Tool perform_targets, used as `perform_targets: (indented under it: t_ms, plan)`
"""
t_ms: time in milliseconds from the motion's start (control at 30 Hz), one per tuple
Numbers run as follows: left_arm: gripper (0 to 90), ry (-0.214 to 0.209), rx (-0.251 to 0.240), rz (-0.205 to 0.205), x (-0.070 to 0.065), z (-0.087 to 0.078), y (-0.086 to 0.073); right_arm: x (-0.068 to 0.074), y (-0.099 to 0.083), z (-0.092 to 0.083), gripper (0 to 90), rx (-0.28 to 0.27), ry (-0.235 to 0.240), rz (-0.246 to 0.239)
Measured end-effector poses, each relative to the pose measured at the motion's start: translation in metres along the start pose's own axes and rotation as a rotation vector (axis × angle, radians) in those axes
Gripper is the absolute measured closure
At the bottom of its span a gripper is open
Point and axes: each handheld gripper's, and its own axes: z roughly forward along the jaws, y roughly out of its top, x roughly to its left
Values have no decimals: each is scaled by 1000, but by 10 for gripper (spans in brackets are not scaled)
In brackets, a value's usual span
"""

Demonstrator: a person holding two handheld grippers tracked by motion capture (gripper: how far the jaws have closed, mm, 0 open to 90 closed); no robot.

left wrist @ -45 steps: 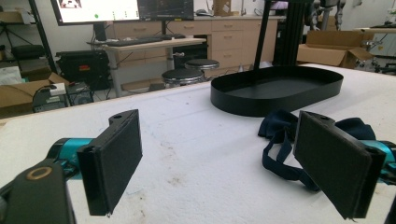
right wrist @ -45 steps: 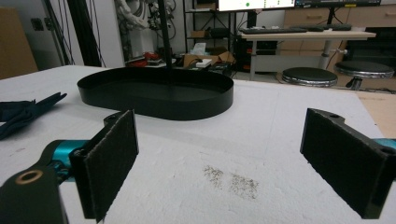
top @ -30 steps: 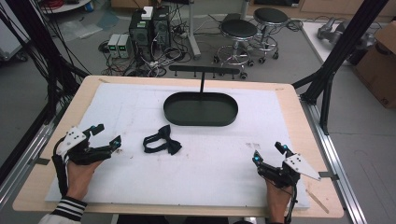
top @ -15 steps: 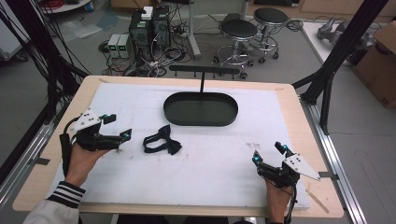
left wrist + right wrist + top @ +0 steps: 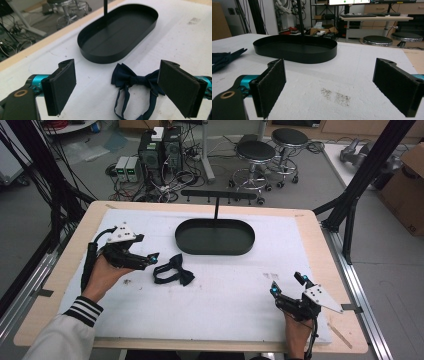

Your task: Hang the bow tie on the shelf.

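A dark navy bow tie [image 5: 172, 270] with its strap lies on the white mat, left of centre. In the left gripper view the bow tie [image 5: 136, 78] sits just ahead, between the jaws and toward the right one. My left gripper [image 5: 152, 260] is open, its tips just left of the bow tie and apart from it; nothing is held in that left gripper [image 5: 118, 75]. My right gripper [image 5: 287, 284] rests open near the front right of the mat. The right gripper [image 5: 329, 72] faces bare mat, with the bow tie [image 5: 224, 58] far off at the left.
A black oval tray [image 5: 215, 253] stands at the back centre, with a thin post and crossbar [image 5: 216, 195] rising from its far side. The tray [image 5: 107, 56] lies just beyond the bow tie. Dark specks [image 5: 335, 96] mark the mat. Stools and computers stand past the far edge.
My left gripper has moved forward and to the right, from the left edge of the mat up to the bow tie. The right gripper has stayed put.
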Motion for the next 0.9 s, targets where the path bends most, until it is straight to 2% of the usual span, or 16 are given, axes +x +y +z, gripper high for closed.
perform_targets:
  t_ms: [100, 167, 267, 367, 433, 600, 767, 900]
  plan:
    - [161, -34, 70, -2, 1, 13, 2, 0, 0, 0, 104, 1, 1, 1]
    - [161, -54, 119, 11, 1, 21, 4, 0, 0, 0, 104, 2, 1, 2]
    - [163, -83, 162, 22, 0, 33, 6, 0, 0, 0, 104, 1, 0, 0]
    - [192, -53, 188, 59, -5, 42, 7, 0, 0, 0, 104, 0, 1, -1]
    - [202, -65, 206, 64, -7, 47, 6, 0, 0, 0, 104, 0, 0, -2]
    - [256, -77, 262, 49, -4, 55, 3, 0, 0, 0, 104, -1, 0, -2]
    - [278, -69, 327, 31, -1, 64, -3, -1, 0, 0, 104, -1, 1, -1]
    - [327, -79, 343, 37, -2, 72, -6, -1, 0, 0, 104, -4, -1, 0]
